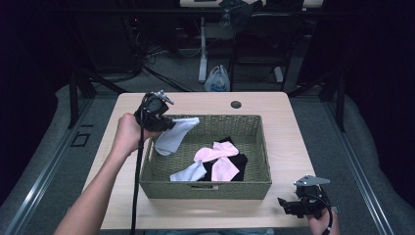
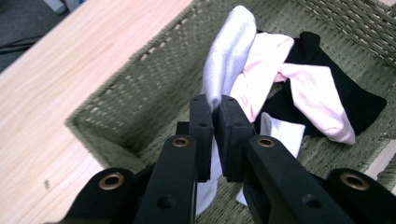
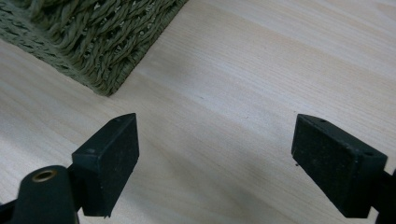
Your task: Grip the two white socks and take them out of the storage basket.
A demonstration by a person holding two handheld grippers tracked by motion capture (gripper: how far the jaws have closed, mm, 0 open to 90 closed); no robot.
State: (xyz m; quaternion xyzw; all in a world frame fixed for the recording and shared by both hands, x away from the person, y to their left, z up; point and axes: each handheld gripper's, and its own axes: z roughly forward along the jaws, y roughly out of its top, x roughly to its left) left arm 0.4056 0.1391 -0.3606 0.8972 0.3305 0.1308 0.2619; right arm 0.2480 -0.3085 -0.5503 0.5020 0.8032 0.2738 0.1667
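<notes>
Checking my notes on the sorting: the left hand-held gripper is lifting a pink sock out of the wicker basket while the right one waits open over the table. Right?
Not quite: the sock pinched in the left hand-held gripper is white, as the left gripper view shows. The pink socks lie in the wicker basket. The right hand-held gripper does wait open over the table.

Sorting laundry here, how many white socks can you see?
2: one white sock pinched in the left gripper over the basket, one lying inside by pink socks. More may be hidden underneath.
</notes>
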